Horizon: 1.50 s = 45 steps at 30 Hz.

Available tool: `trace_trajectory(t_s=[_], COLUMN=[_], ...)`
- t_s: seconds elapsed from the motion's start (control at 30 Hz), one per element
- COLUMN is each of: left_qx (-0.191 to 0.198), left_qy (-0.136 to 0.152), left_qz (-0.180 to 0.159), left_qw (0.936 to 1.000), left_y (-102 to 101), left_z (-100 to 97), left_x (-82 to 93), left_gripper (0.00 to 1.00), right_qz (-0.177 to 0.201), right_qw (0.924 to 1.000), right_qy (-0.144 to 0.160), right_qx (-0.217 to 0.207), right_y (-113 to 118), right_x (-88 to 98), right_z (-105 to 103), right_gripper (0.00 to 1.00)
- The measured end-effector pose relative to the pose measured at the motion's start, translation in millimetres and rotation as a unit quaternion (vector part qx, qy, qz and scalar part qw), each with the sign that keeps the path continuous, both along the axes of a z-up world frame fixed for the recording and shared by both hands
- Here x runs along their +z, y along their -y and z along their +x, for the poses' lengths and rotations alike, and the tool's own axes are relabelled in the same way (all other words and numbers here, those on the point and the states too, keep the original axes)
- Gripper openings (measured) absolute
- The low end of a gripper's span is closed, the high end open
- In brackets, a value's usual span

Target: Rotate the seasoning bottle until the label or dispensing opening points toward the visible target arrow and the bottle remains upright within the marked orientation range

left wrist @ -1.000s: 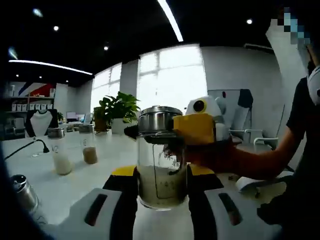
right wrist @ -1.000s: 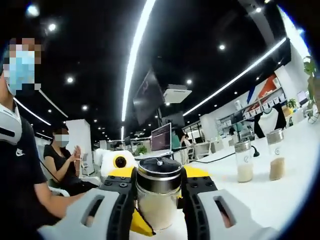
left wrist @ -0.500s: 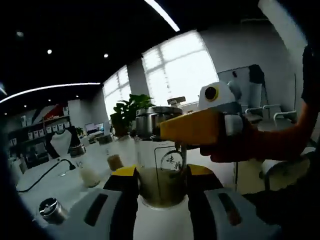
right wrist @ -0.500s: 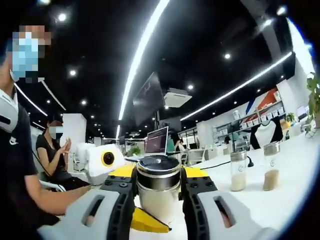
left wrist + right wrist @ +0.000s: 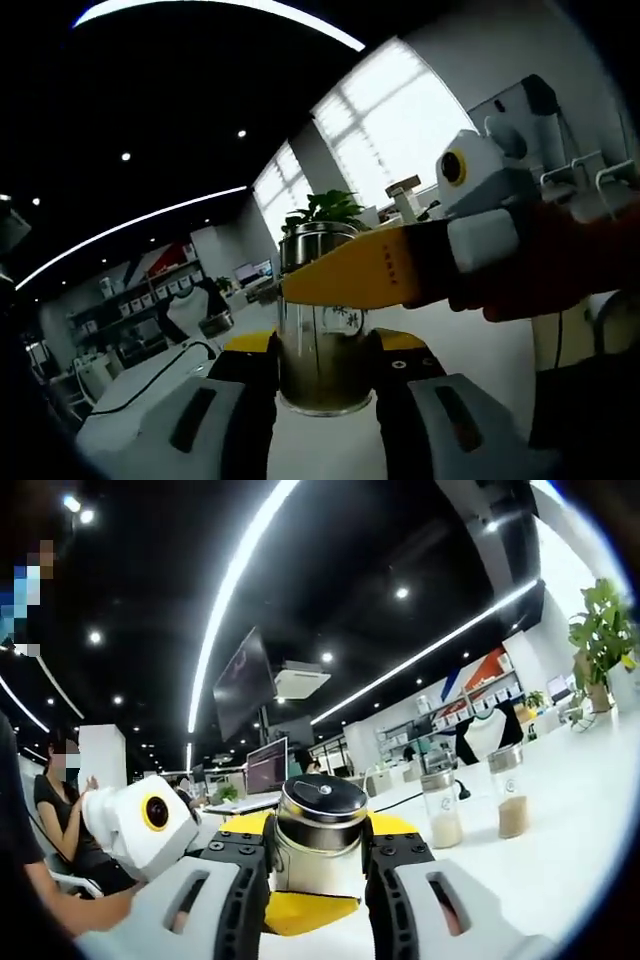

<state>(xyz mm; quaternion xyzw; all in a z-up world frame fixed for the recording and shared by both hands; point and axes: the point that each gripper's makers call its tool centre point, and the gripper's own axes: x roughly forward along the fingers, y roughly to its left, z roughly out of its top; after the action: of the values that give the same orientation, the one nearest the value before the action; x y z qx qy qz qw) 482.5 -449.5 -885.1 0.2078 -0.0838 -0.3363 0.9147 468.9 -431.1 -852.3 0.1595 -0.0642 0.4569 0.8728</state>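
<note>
Left gripper (image 5: pixel 325 345) pinching the glass bottle (image 5: pixel 322 345) low on its body, upright above the white table (image 5: pixel 500 350); right gripper (image 5: pixel 315 855) clamped on the same bottle's steel lid (image 5: pixel 320 810). Further right on the table, two small jars (image 5: pixel 440 810), then a potted plant (image 5: pixel 598 640)

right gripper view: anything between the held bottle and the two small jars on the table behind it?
Nothing. In the right gripper view, bare white table runs from the seasoning bottle in the right gripper to the two jars.
</note>
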Motion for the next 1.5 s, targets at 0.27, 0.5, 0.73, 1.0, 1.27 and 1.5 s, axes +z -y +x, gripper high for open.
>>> trace_trajectory(t_s=[0.27,0.5,0.73,1.0,1.27,1.5], left_qx=[0.042,-0.020,-0.051,-0.087,-0.098,-0.096], left_qy=[0.011,-0.016,-0.047,-0.092,-0.070,-0.064], left_qz=[0.046,0.016,-0.006,0.017,0.051,0.060], left_qw=[0.9980,0.9995,0.9975,0.9918,0.9915,0.9915], left_y=[-4.2,2.3,-0.4,-1.6,-12.1,-22.8], left_z=[10.0,6.1,6.1,-0.9,-10.2,-17.2], left_x=[-8.1,-8.7,-13.9,-28.4,-16.6,-8.5], left_gripper=[0.38,0.38,0.39,0.48,0.54,0.62], right_qz=[-0.013,-0.007,-0.031,-0.048,-0.075,-0.092], right_qw=[0.9996,0.9995,0.9993,0.9987,0.9971,0.9957], right_qy=[-0.026,-0.030,-0.019,-0.008,0.010,0.010], right_qx=[-0.007,-0.004,0.001,0.012,0.010,0.006], right_y=[1.2,6.3,0.5,-6.0,-9.2,-7.0], right_x=[-9.6,-8.3,-10.8,-12.1,-12.6,-14.1], right_z=[5.2,7.4,5.2,2.7,2.6,5.6], right_gripper=[0.31,0.31,0.30,0.30,0.30,0.30])
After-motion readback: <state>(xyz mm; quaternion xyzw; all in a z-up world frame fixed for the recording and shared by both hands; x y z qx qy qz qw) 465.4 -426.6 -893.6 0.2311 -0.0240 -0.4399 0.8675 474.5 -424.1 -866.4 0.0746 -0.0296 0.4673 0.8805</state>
